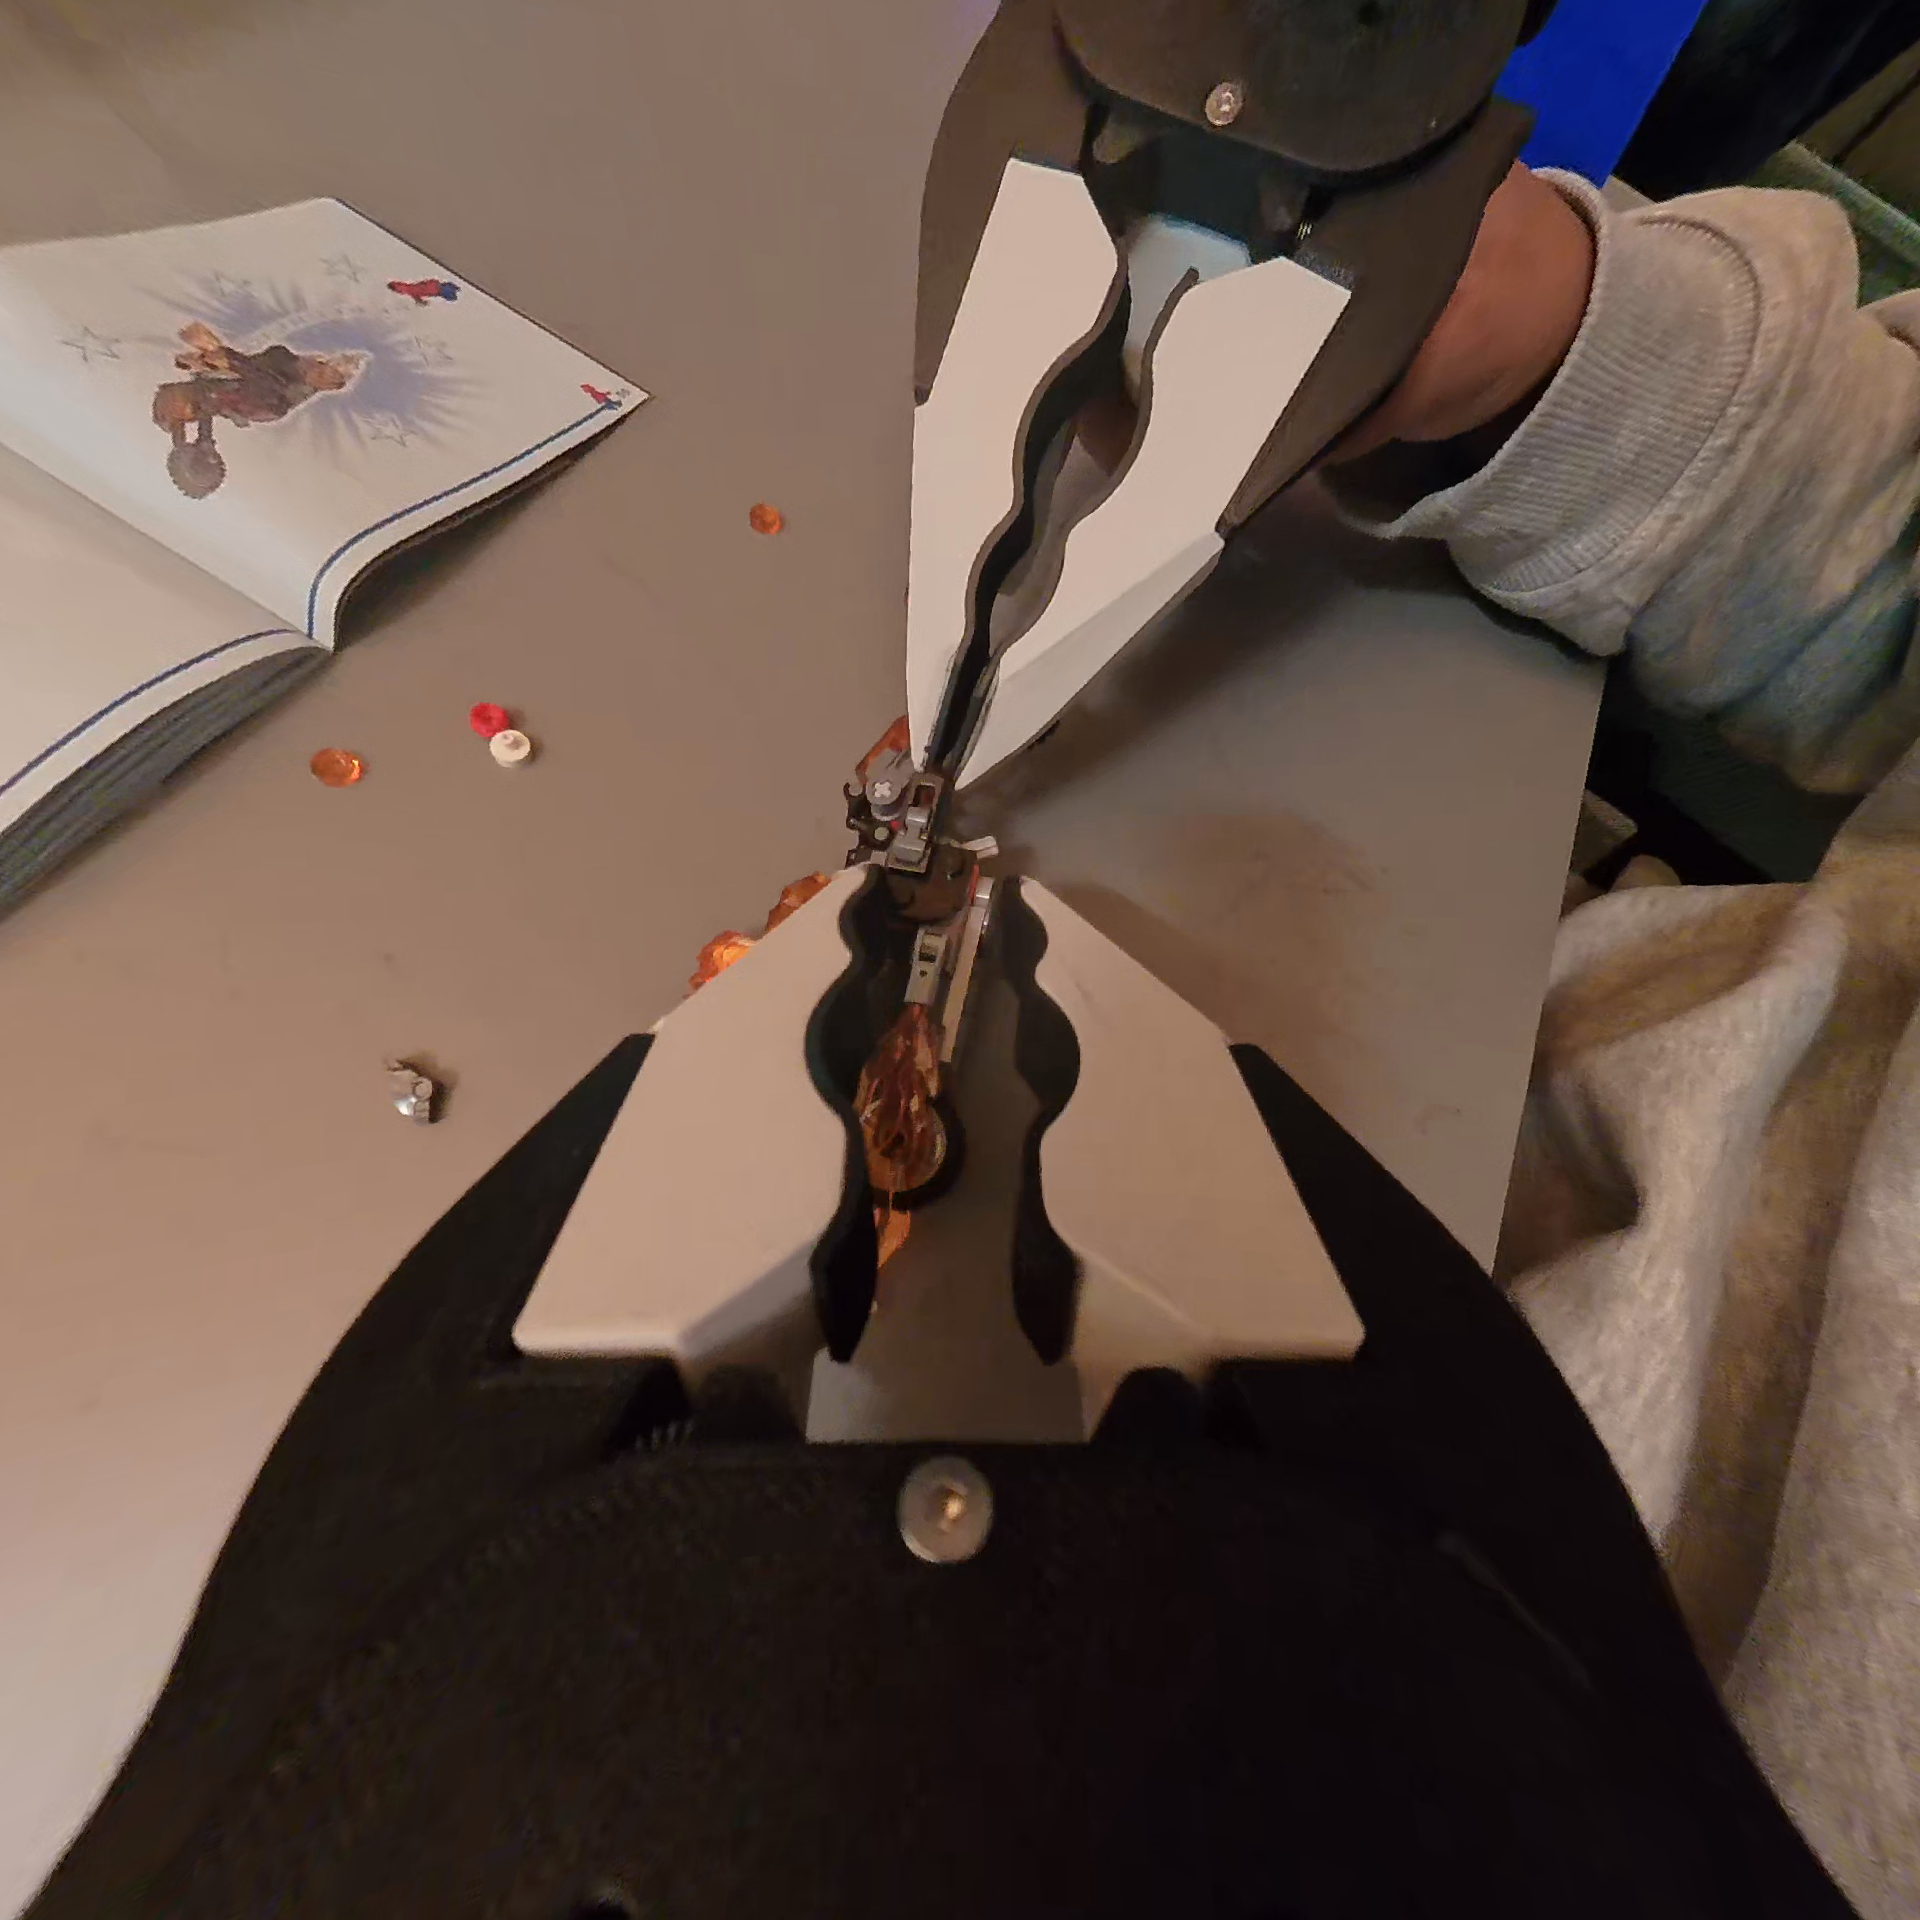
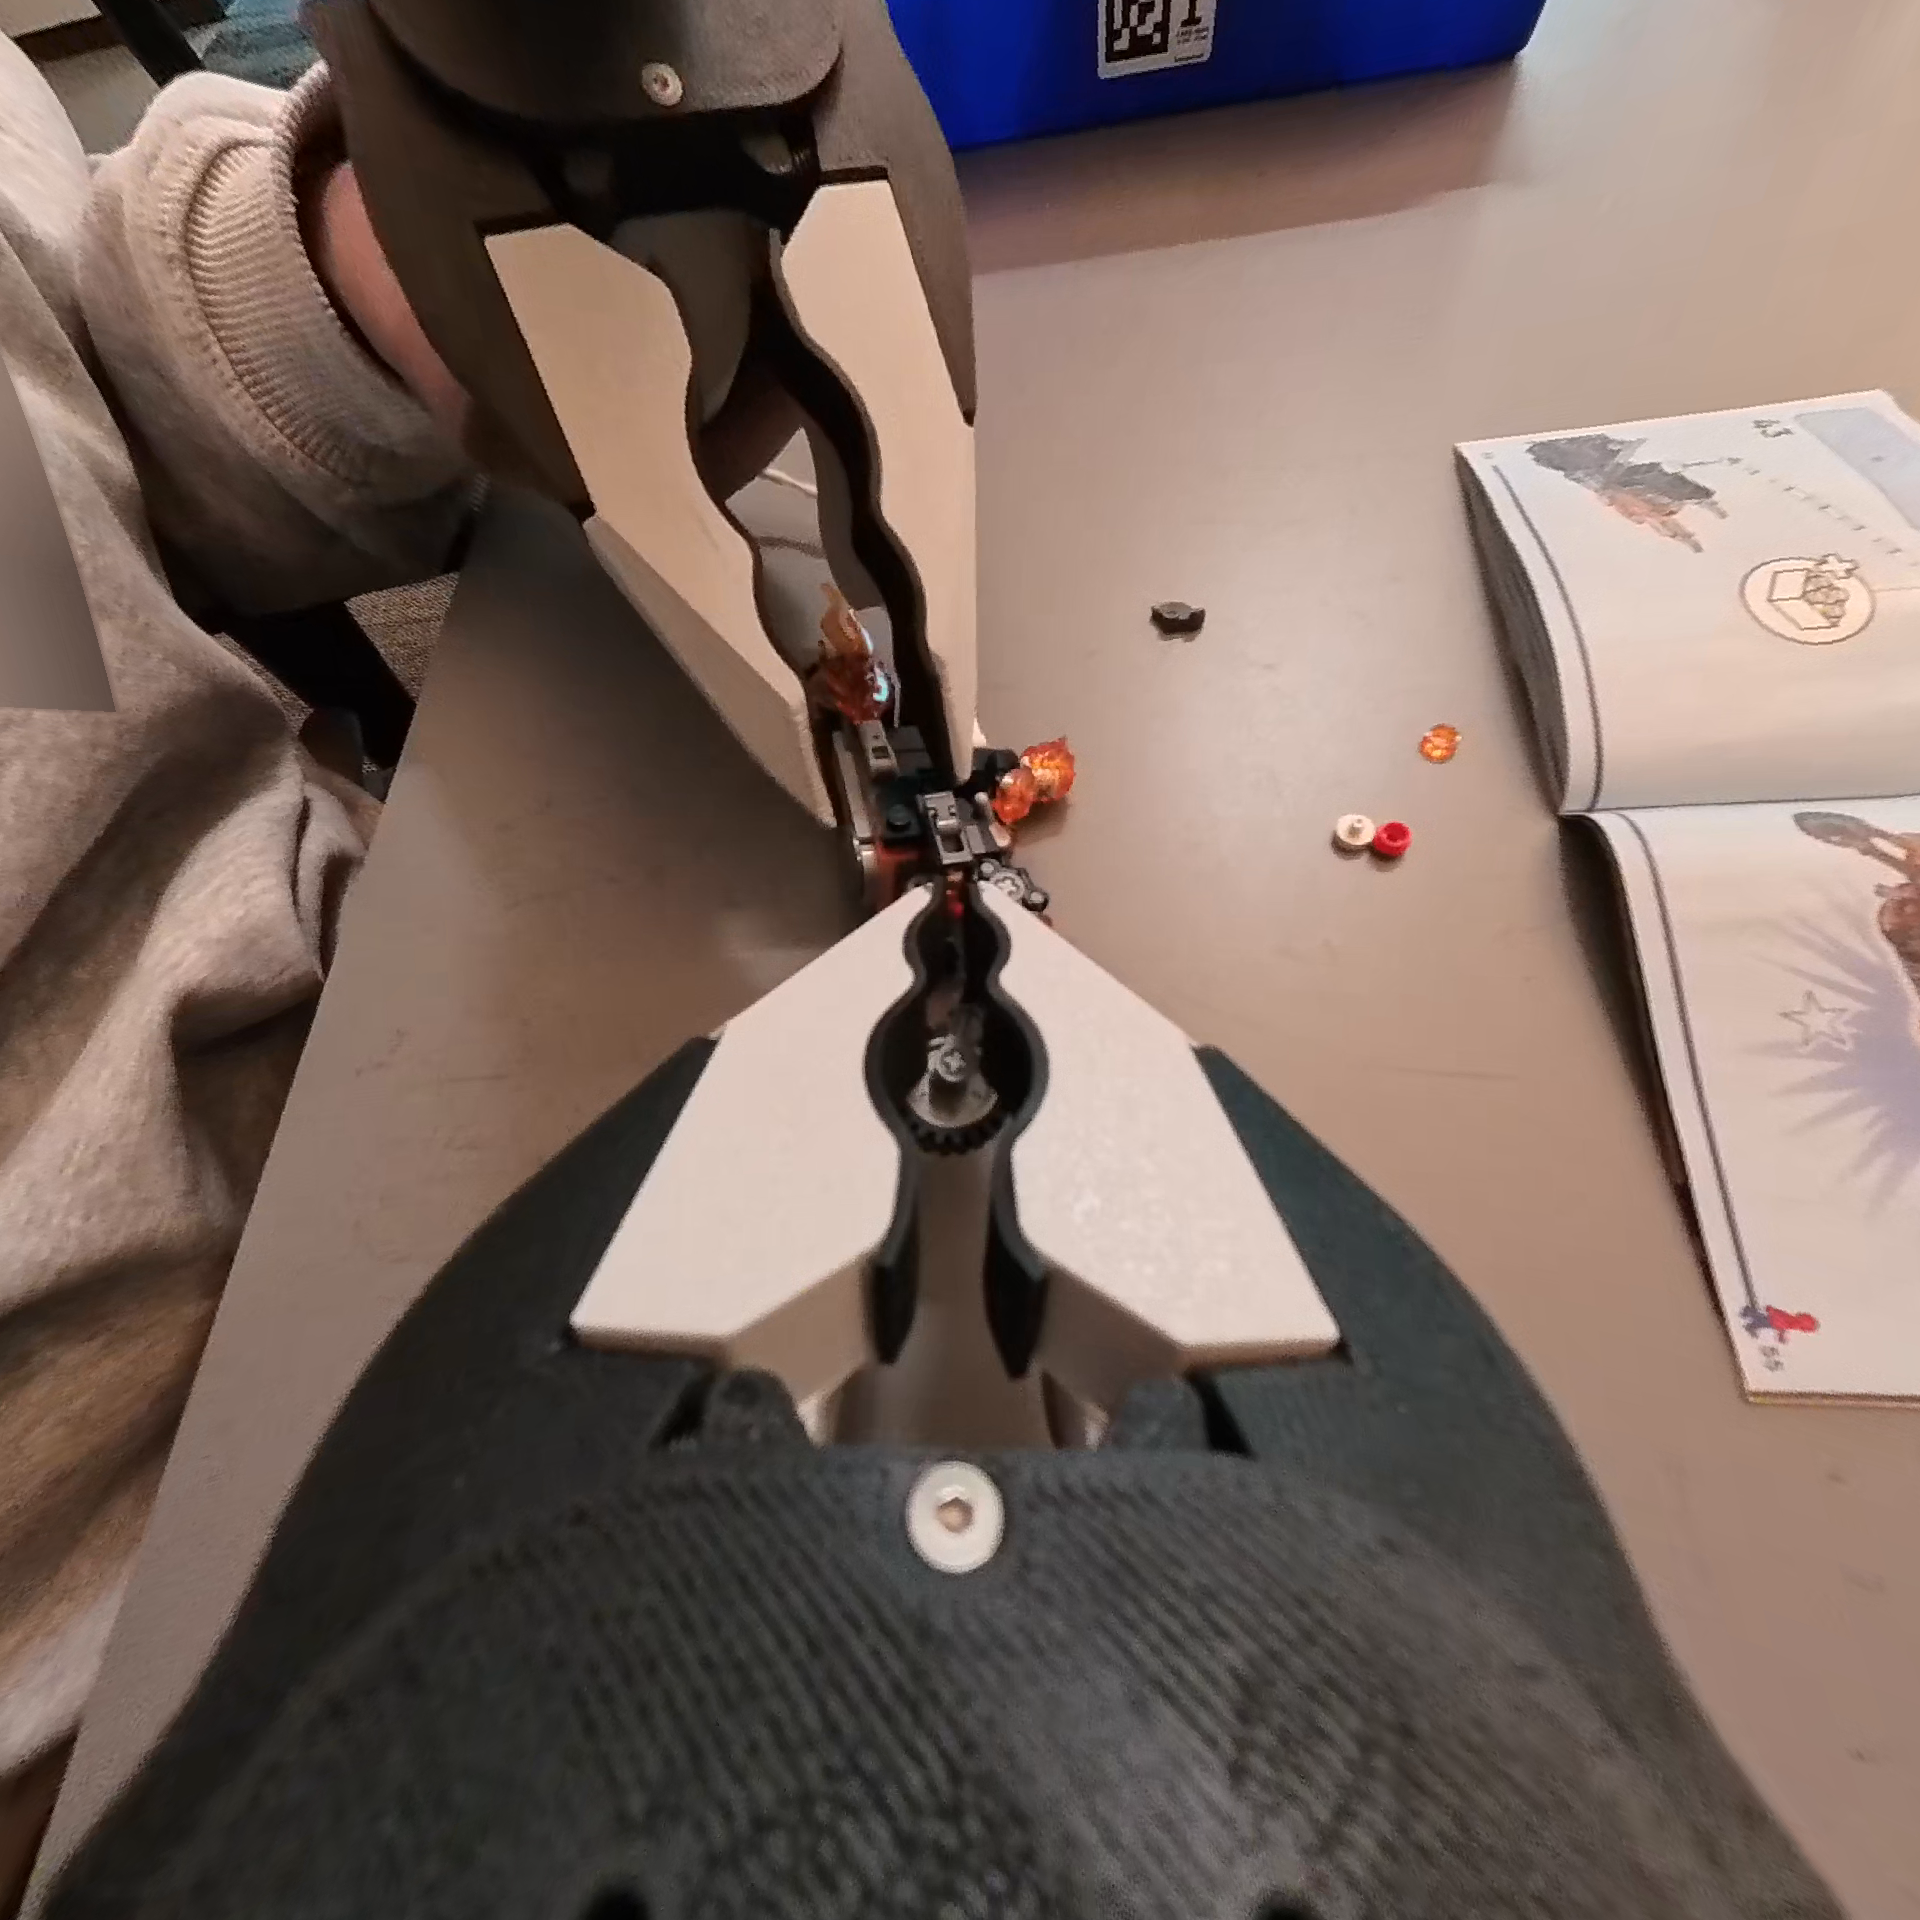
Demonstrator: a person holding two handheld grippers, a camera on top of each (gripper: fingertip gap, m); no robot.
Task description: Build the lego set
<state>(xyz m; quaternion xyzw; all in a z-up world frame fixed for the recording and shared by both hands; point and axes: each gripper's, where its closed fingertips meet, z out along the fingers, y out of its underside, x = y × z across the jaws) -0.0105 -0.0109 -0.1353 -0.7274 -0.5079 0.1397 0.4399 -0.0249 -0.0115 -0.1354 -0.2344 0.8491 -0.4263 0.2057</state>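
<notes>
The left hand-held gripper (image 1: 930,883), white-fingered on a black body, pinches a small lego model of grey and dark bricks with translucent orange flame pieces (image 1: 914,935) near the middle of the grey counter (image 1: 623,935). Opposite it the right hand-held gripper (image 2: 961,894) is pressed together on the same model's other end, so the two tips nearly meet over it. The counter edge (image 1: 1538,935) runs just beside both grippers on the person's side, where a beige sleeve (image 1: 1683,468) and loose beige fabric (image 1: 1714,1143) crowd in; the far side gives open room. Scattered there lie a small silver piece (image 1: 416,1091), a translucent orange round stud (image 1: 338,767), a red round stud (image 1: 486,719) touching a white round stud (image 1: 510,747), and another orange stud (image 1: 766,520). A small black piece (image 2: 1176,617) sits apart. Farther off, an open white instruction booklet (image 1: 260,468) lies flat, and a blue bin (image 2: 1195,73) stands at the counter's far edge.
</notes>
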